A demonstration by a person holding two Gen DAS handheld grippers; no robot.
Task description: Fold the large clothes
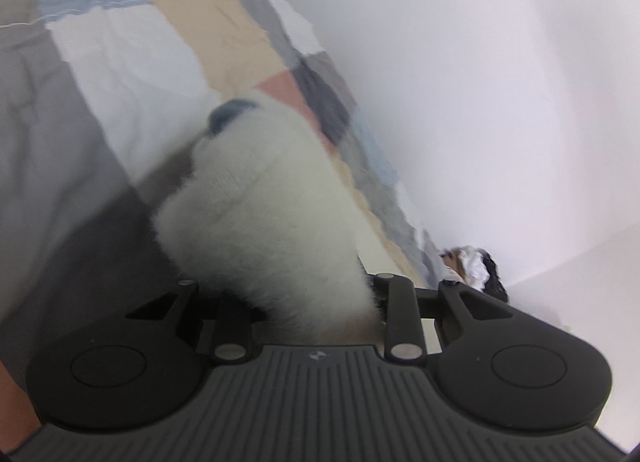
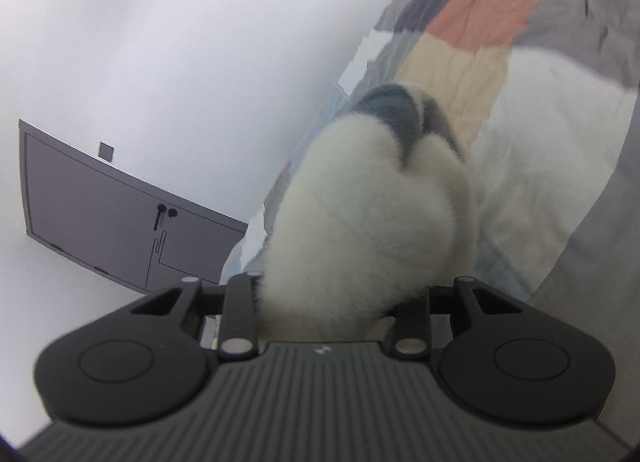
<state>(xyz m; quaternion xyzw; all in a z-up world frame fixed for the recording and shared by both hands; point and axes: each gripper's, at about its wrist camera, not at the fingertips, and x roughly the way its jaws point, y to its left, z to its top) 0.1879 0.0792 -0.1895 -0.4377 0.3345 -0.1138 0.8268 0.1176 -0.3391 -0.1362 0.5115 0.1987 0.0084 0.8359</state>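
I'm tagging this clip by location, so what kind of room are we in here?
Most likely a bedroom. A patchwork quilt of beige, grey, blue and pink blocks covers a wide soft surface like a bed, set against a plain white wall. A grey door shows in the right wrist view.

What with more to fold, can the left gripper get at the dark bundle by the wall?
Probably not yet: the left gripper is shut on the fleece, and the bundle lies past the quilt's edge.

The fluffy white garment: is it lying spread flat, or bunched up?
Bunched up. The fluffy white garment bulges in a thick wad from the left gripper; another wad fills the right gripper, above the patchwork bedspread.
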